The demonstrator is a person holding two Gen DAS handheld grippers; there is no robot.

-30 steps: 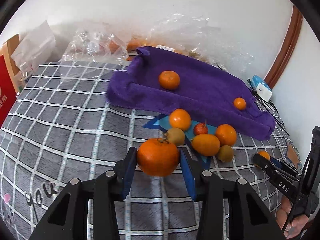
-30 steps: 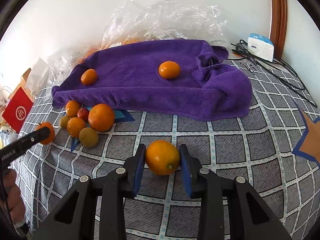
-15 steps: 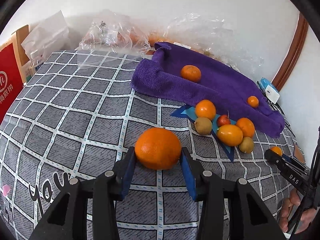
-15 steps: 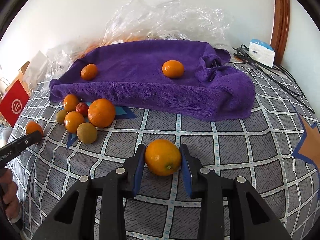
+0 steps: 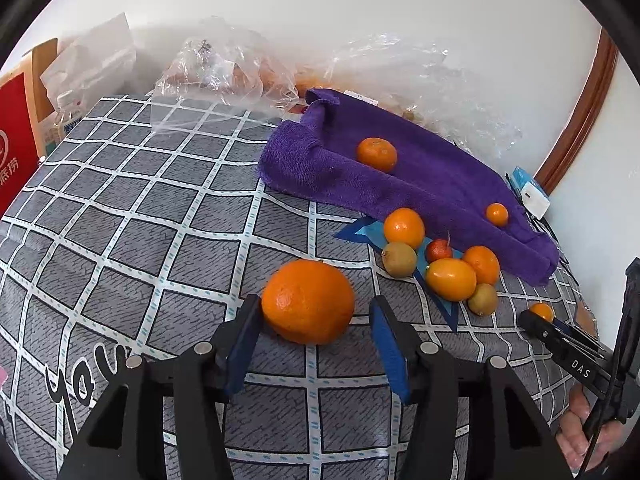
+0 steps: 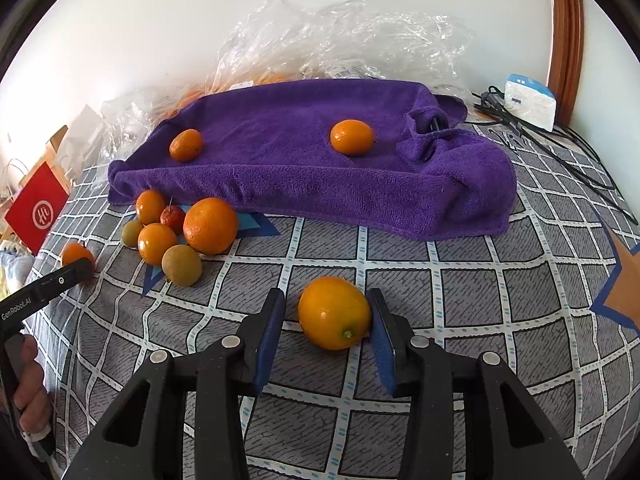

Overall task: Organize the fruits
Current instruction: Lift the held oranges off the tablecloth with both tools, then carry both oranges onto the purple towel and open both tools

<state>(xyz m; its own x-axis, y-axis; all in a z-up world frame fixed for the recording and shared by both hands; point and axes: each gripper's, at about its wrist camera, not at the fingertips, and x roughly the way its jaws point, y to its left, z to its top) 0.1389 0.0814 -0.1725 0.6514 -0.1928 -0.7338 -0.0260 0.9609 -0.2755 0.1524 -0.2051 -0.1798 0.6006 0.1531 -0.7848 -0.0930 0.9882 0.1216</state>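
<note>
two labels: "das" on right gripper [image 5: 560, 332]; "genrobot.ai" (left gripper [image 6: 72, 274]).

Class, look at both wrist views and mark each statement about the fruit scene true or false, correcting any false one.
1. Two orange fruits lie on the purple towel. True.
2. The small red fruit lies on the towel. False: it sits in the cluster on the checked cloth.
3. The towel is green. False: purple.
4. A large orange sits between the left gripper's fingers. True.
</note>
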